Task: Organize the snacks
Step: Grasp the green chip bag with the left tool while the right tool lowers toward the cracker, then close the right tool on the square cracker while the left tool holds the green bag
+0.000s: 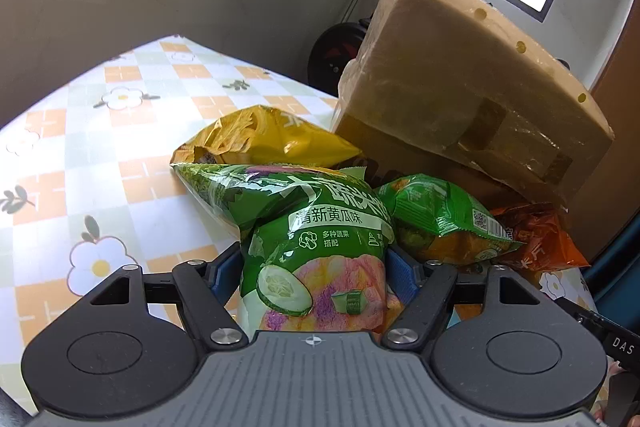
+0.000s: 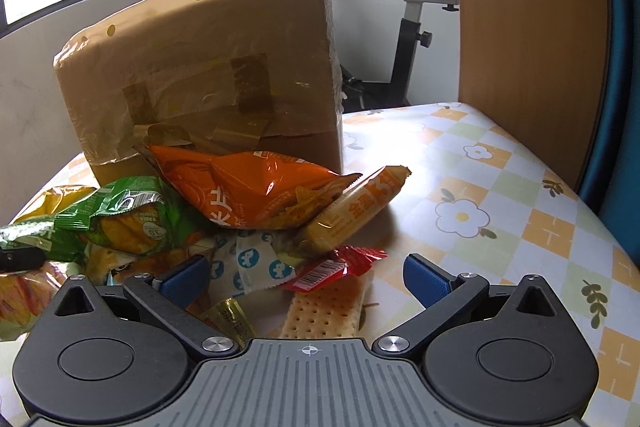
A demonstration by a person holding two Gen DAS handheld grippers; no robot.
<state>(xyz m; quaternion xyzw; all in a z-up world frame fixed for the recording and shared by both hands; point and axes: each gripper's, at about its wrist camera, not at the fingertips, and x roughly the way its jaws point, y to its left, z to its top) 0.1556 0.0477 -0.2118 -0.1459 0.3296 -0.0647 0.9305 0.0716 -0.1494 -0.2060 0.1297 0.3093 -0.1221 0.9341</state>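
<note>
The green cucumber-flavour bag, centre of the left wrist view, sits pinched between the left gripper pads. It looks light, puffed, slick and crushable; its waist is the sensible hold. Only the right wrist view shows the right gripper spread wide, empty, over small wrapped snacks before the cardboard box.

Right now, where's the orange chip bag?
In the right wrist view, the orange chip bag lies centre, against the taped cardboard box, between the small green bag and the biscuit roll.
</note>
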